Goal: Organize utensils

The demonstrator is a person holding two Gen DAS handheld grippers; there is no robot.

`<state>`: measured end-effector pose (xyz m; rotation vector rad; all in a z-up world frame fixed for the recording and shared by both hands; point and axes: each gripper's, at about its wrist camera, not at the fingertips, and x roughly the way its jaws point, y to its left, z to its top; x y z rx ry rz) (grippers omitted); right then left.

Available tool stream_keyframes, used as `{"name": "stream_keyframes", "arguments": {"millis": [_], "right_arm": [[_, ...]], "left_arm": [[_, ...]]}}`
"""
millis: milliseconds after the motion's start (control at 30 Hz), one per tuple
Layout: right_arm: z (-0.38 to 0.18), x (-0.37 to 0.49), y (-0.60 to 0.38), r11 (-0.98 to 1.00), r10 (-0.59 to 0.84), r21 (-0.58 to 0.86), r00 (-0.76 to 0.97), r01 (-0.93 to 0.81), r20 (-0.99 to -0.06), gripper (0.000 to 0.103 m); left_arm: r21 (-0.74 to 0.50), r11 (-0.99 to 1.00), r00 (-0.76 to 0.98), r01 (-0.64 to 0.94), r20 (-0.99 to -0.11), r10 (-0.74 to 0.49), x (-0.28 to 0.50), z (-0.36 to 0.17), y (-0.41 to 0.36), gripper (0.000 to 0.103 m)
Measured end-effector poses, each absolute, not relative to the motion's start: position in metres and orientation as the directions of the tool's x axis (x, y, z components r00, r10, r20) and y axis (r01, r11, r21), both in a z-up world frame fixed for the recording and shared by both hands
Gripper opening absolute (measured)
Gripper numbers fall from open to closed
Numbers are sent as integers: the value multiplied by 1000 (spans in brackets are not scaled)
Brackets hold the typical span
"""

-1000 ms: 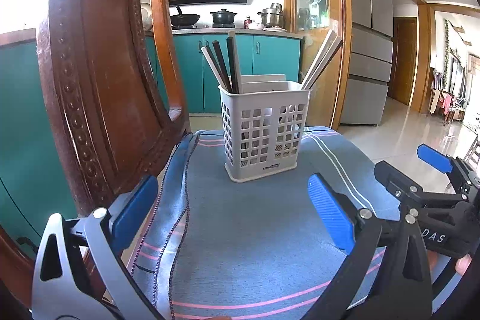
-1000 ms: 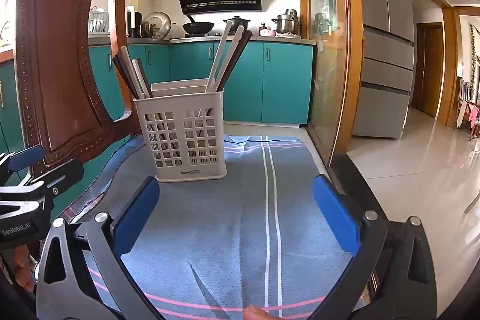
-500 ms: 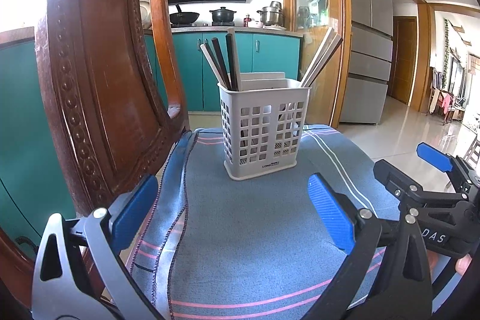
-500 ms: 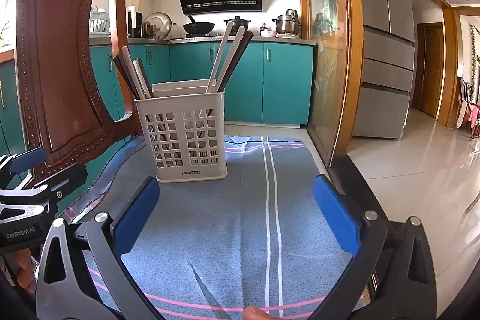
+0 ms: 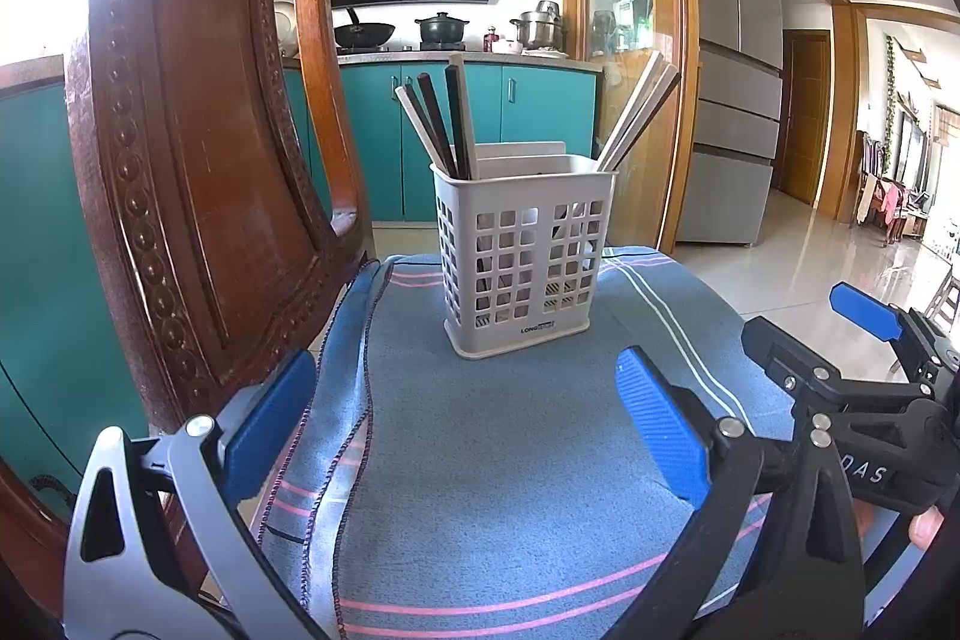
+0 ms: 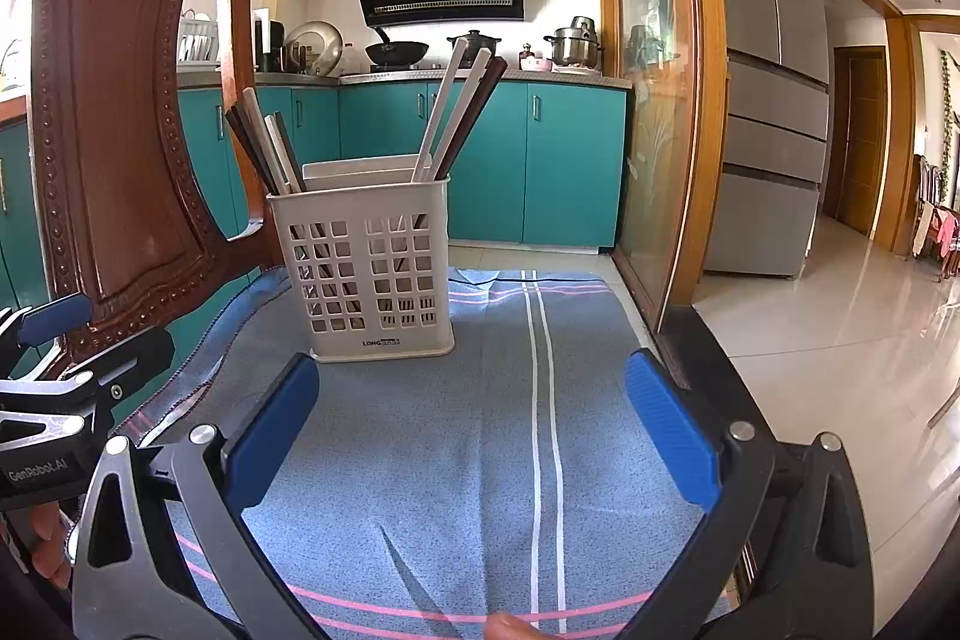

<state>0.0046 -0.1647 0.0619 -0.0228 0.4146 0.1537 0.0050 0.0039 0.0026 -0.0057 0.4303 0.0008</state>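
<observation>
While both tongs hang empty over the blue cloth (image 6: 456, 436) | left tongs (image 5: 462, 430) spread apart | right tongs (image 6: 471, 421) spread apart | white utensil basket (image 5: 525, 256) upright on the cloth-covered desk, beside a wooden chair (image 5: 198, 160) | chopsticks (image 6: 462, 112) lean in its two compartments.

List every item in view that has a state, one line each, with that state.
left tool: open, empty.
right tool: open, empty.
utensil basket: upright on the cloth, holding chopsticks.
left bunch of chopsticks: standing, leaning left.
right bunch of chopsticks: standing, leaning right.
blue cloth: spread out, left edge rumpled.
chair: upright beside the cloth.
</observation>
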Motion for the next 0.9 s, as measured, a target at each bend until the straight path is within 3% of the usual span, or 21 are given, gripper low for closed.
{"name": "stream_keyframes", "arguments": {"millis": [900], "right_arm": [[58,7,-163,989,137,13,900,-145,-414,100]], "left_arm": [[-17,1000,905,-25,-426,16,4,1,2,100]]}}
